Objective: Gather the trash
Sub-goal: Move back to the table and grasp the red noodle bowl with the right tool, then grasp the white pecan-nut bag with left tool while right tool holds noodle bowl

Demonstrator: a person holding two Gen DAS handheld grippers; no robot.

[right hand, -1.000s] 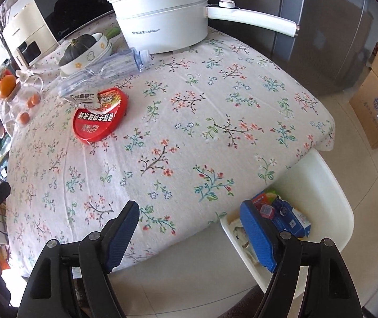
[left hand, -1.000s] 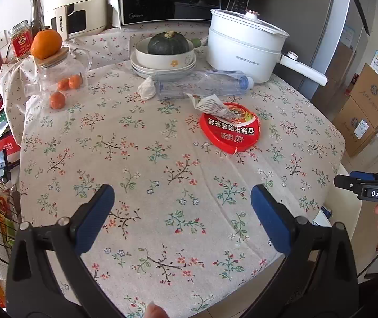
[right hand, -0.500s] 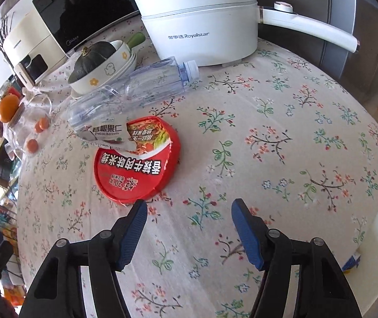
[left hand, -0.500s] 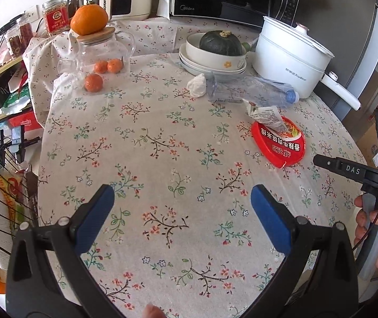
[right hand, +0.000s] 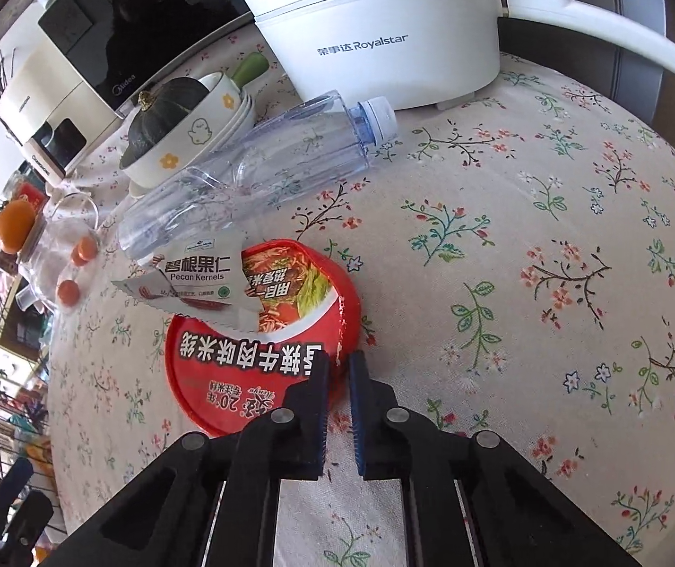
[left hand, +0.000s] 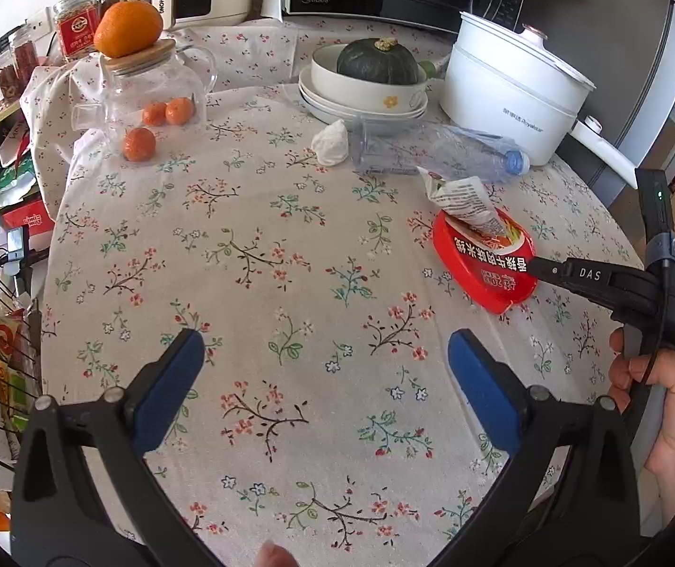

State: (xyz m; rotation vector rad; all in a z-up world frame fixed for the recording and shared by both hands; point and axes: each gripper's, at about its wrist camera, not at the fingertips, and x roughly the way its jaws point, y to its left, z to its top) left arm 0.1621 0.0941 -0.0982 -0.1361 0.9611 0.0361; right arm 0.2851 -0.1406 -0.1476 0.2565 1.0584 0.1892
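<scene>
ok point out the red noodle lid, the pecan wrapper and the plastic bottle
red noodle lid (right hand: 224, 378), right wrist view, on its printed red top.
pecan wrapper (right hand: 195, 279), right wrist view, on its white front by the lettering.
plastic bottle (right hand: 262, 165), right wrist view, on the clear body, mid-length.

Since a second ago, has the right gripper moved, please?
Yes. The right gripper has come in from the table edge to the red noodle lid, jaws just closing on its rim, nearer the white Royalstar pot.

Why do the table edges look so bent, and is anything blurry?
Left wrist view: the fisheye lens bows the table and darkens the corners; daylight, sharp. Right wrist view: same bulge, the white pot looms large, the microwave door mirrors a dark reflection; nothing blurred.
</scene>
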